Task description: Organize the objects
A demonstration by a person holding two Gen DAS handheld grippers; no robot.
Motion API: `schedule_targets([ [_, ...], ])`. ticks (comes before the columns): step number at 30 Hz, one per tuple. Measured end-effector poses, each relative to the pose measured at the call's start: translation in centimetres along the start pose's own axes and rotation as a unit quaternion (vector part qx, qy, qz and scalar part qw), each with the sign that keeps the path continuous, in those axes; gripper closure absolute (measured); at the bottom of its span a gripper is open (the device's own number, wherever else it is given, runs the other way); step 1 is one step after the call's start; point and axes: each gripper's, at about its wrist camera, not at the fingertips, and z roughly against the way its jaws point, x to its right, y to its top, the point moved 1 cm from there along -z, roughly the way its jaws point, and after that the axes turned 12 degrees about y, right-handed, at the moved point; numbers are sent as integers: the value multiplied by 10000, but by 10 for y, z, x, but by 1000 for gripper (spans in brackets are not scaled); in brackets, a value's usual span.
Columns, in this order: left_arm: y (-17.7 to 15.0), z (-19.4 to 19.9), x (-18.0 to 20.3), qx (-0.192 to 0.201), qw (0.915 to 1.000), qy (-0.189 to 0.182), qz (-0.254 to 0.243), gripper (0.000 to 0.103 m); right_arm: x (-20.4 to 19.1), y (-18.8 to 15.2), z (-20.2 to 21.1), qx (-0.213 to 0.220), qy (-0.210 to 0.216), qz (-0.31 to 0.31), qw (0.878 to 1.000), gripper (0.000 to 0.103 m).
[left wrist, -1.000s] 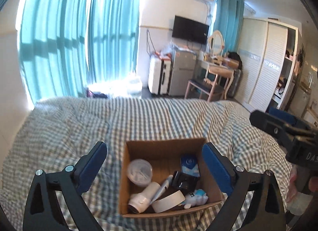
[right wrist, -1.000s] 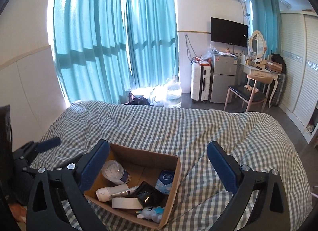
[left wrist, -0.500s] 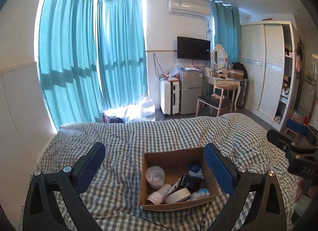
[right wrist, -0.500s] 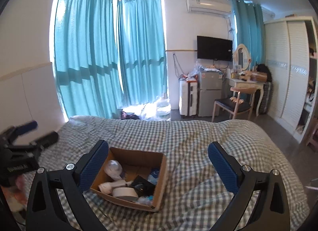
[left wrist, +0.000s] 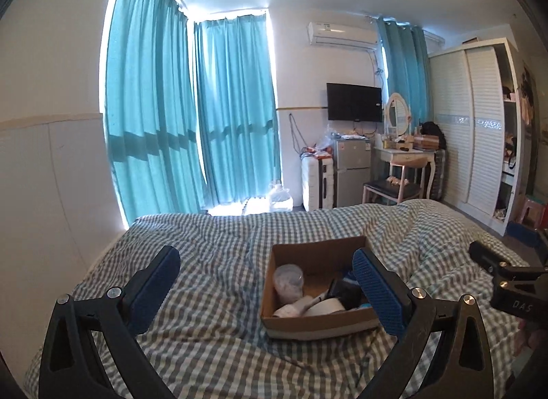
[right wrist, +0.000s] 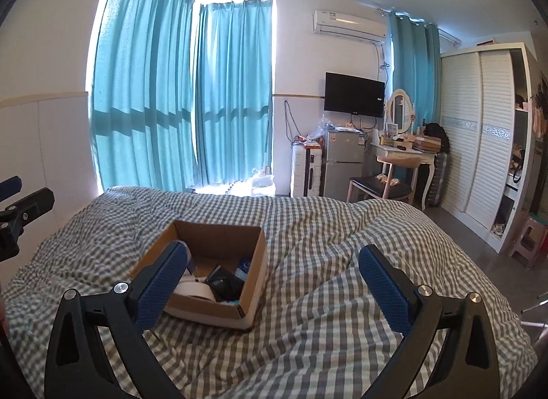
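An open cardboard box (left wrist: 318, 322) sits on the checked bed and also shows in the right wrist view (right wrist: 205, 310). It holds a clear lidded cup (left wrist: 288, 281), a white bottle (left wrist: 294, 308), a roll of white tape (left wrist: 325, 306) and a black item (right wrist: 222, 284). My left gripper (left wrist: 265, 277) is open and empty, held back from the box, its right pad in front of the box's right side. My right gripper (right wrist: 272, 274) is open and empty, its left pad in front of the box's left side.
The bed's grey checked quilt (right wrist: 325, 227) fills the foreground. Beyond stand teal curtains (left wrist: 205, 118), a white suitcase (left wrist: 316, 183), a small fridge (left wrist: 352, 166), a chair (right wrist: 380, 186), a dressing table (left wrist: 407, 155) and a white wardrobe (right wrist: 479, 131). A pink stool (right wrist: 529, 238) stands right.
Both grippers have pulled back and tilted up from the box, which looks smaller and farther. Both stay open and empty.
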Motion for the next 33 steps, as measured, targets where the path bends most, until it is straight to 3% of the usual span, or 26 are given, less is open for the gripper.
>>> schedule_targets([
  [7,-45,-4,-19,-110,9987,-133,490,0,-14,-27,5,70,402,-116,9991,2],
  [13,-65,-5,-13,-222,9992,-100,303,0,-27,-45,-10,-256,371,24,9990,2],
  [19,-67,-8,-15,-504,9976,-115,471,0,-29,-50,-8,-244,319,52,9992,2],
  [33,-65,-6,-21,-563,9972,-71,491,0,-23,-46,-3,-234,313,-76,9992,2],
])
